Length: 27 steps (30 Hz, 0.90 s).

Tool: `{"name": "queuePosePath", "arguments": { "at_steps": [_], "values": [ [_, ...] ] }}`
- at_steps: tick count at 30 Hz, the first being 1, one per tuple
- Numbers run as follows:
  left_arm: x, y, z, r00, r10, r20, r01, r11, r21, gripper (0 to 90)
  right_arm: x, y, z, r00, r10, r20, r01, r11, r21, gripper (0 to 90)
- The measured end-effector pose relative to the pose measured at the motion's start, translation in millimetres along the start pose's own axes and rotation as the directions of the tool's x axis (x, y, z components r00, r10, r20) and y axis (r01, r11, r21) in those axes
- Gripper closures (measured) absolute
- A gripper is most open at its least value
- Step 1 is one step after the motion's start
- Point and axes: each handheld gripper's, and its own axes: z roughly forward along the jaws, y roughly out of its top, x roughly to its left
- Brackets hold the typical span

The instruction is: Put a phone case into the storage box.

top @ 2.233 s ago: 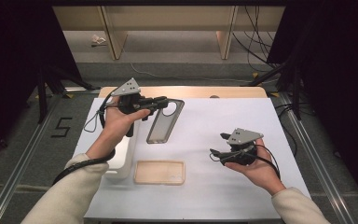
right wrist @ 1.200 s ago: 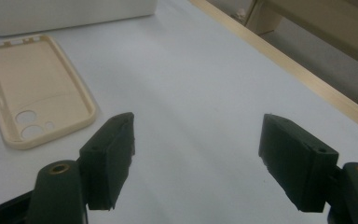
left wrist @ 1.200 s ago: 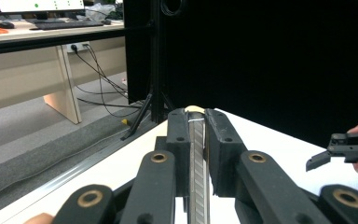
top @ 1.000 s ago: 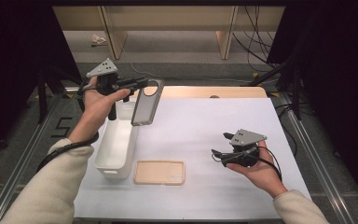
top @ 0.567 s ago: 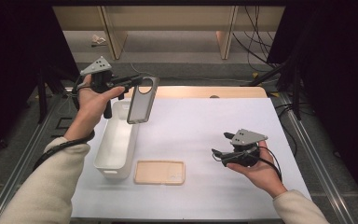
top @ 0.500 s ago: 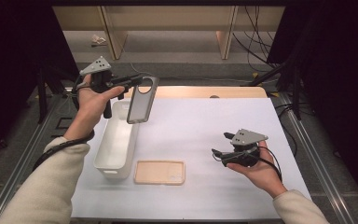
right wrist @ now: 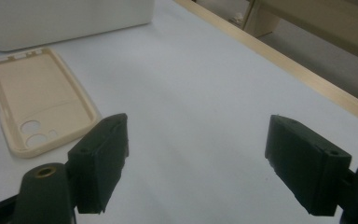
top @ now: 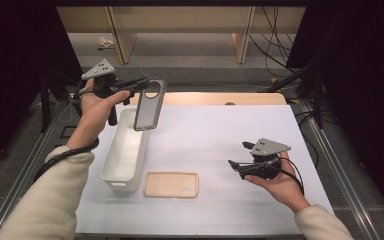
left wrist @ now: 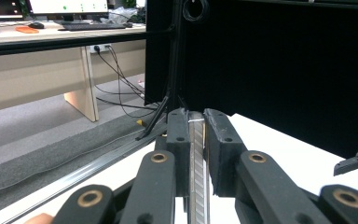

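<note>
Grey phone case poised over the white bin

Your left hand-held gripper (top: 139, 86) clamps the grey phone case (top: 149, 105) by its edge, hanging it just above the far end of the white bin (top: 125, 150), which looks empty. Next, lower it inside and release. Your right hand-held gripper (top: 235, 166) rests near the table (top: 230, 130), jaws just opened wide with nothing between them, facing the beige phone case (top: 172, 184) lying beside the bin.

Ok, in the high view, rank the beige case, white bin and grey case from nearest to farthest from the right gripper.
1. Beige case: flat on the table, just left of the right gripper.
2. White bin: farther left, beside the beige case.
3. Grey case: far left, held up over the bin's far end by the left gripper.
</note>
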Motion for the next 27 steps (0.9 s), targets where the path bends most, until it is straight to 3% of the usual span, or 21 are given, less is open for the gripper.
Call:
{"name": "queuePosePath", "arguments": {
  "at_steps": [9, 27],
  "values": [
    [7.5, -0.3, -4.0, 0.9997, -0.012, -0.023, 0.012, 0.9999, -0.004, 80.1, -0.5, -1.2, -1.3, 0.9997, 0.023, -0.002, -0.023, 1.000, -0.005, 18.8],
    [29.0, 4.7, -11.0, 0.9971, -0.008, -0.076, 0.008, 1.0000, -0.003, 80.0, -1.4, -2.9, -1.7, 0.9997, 0.026, 0.001, -0.026, 1.000, -0.006, 18.4]
  ]
}}
